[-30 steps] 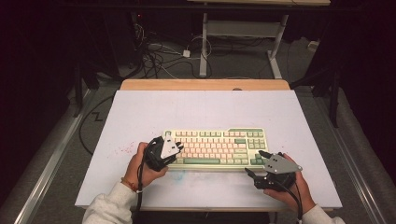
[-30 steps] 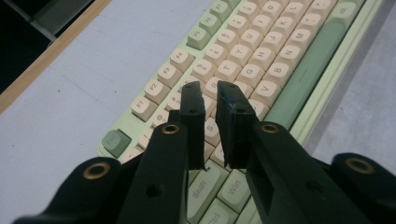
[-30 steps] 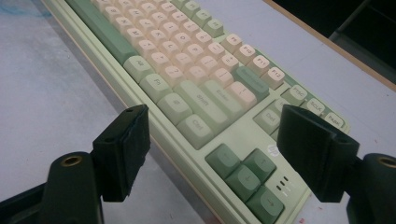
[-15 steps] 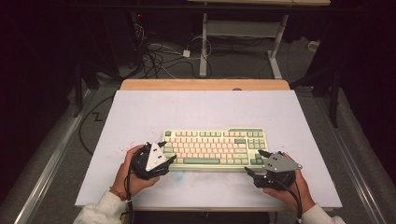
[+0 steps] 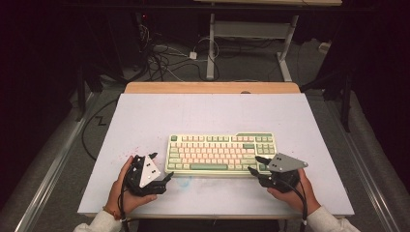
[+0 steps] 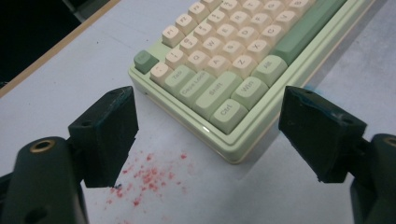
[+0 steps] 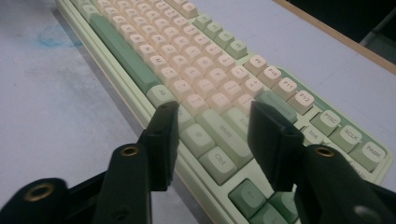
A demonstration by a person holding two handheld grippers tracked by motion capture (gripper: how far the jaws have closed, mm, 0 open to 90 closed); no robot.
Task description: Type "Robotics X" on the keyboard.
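A pale green keyboard [image 5: 220, 154] with cream and green keys lies on the white table top [image 5: 208, 116], toward its front. My left gripper [image 5: 162, 166] is held in a hand just off the keyboard's front left corner. In the left gripper view, this gripper [image 6: 205, 107] is wide open, and the keyboard's corner [image 6: 224, 140] with the Ctrl key lies ahead between its jaws, untouched. My right gripper [image 5: 255, 164] is at the keyboard's front right end. In the right gripper view, that gripper [image 7: 214, 112] is open just above the keyboard [image 7: 187, 70], over the keys near the right Shift and Ctrl.
Red specks [image 6: 149, 177] mark the table left of the keyboard, and a blue smudge [image 7: 60, 35] lies in front of it. A wooden strip [image 5: 212, 88] edges the far side. Cables [image 5: 164, 58] and desk legs stand on the floor beyond.
My left gripper has drawn back from the keyboard's left end toward the table's front left. The right gripper has hardly moved.
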